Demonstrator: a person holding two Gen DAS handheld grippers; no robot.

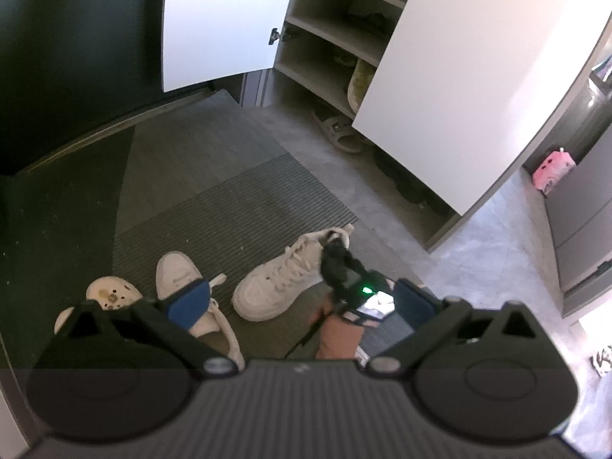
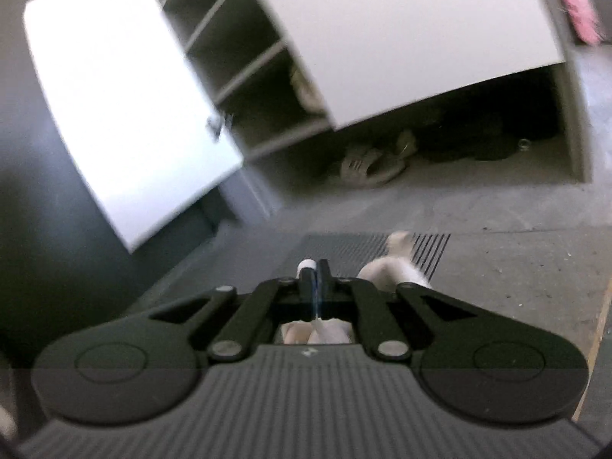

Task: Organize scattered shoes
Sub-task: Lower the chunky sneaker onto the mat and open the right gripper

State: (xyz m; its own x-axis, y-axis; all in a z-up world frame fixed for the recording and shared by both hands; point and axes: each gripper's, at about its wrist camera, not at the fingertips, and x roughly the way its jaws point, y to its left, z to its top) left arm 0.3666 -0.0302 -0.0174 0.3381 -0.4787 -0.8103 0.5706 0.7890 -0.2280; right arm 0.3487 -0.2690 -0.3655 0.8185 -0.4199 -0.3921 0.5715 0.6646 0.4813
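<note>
1. The step in hand looks like the pick-up of one white sneaker (image 1: 281,277), which lies on the ribbed mat (image 1: 237,206) in the lower middle of the left wrist view.
2. The right gripper (image 2: 314,267) has its fingers pressed fully together on a thin white part at the heel of this sneaker; I cannot tell if it is the collar or a pull tab.
3. In the right wrist view the shoe shows only as pale pieces under and beside the fingers, and this view is blurred.
4. The left gripper (image 1: 302,298) stands wide open and holds nothing; a second sneaker (image 1: 179,275) and a pale clog (image 1: 109,294) lie at the lower left.
5. The cabinet (image 1: 325,49) is at the upper middle with both doors open, with shoes already inside.
6. The next move probably calls for a carry to a free shelf, keeping the shoe clear of the right door (image 1: 466,76). The grip is thin, so the shoe may swing or slip.
</note>
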